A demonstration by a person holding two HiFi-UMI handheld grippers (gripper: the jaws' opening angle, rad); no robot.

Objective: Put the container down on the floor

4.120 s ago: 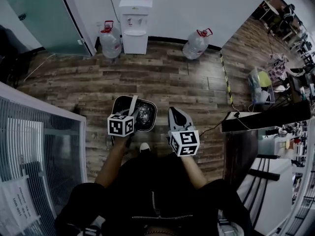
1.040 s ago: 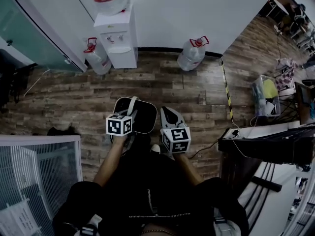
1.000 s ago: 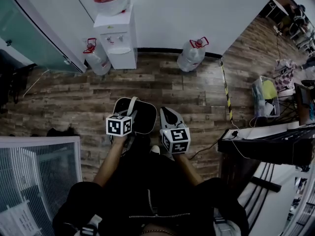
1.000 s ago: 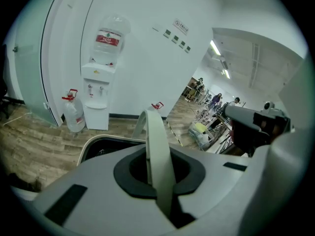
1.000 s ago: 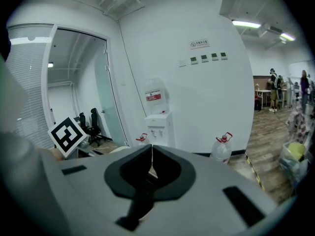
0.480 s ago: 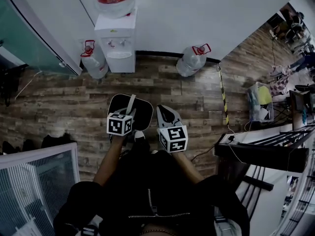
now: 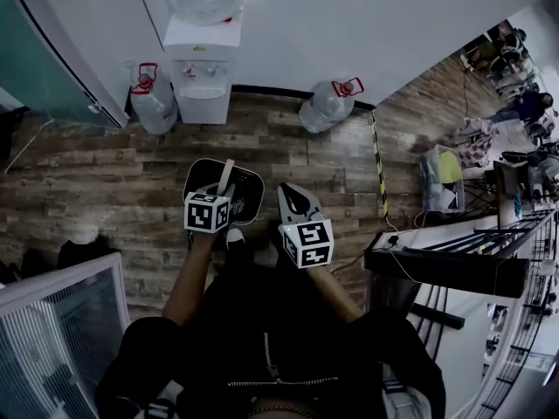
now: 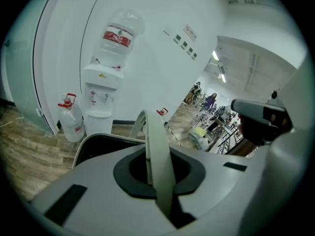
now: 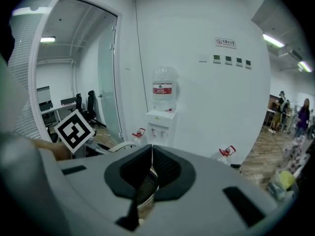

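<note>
I can read no lettering from here: the red label point(image 8: 118, 36) on the water bottle point(image 8: 114, 54) and the small wall sign point(image 9: 224, 43) are too blurred.

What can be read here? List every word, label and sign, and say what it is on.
Red label on the water bottle: print too blurred to read.
Wall sign: too small to read.
Row of wall plaques: too small to read.
No text is legible.
</note>
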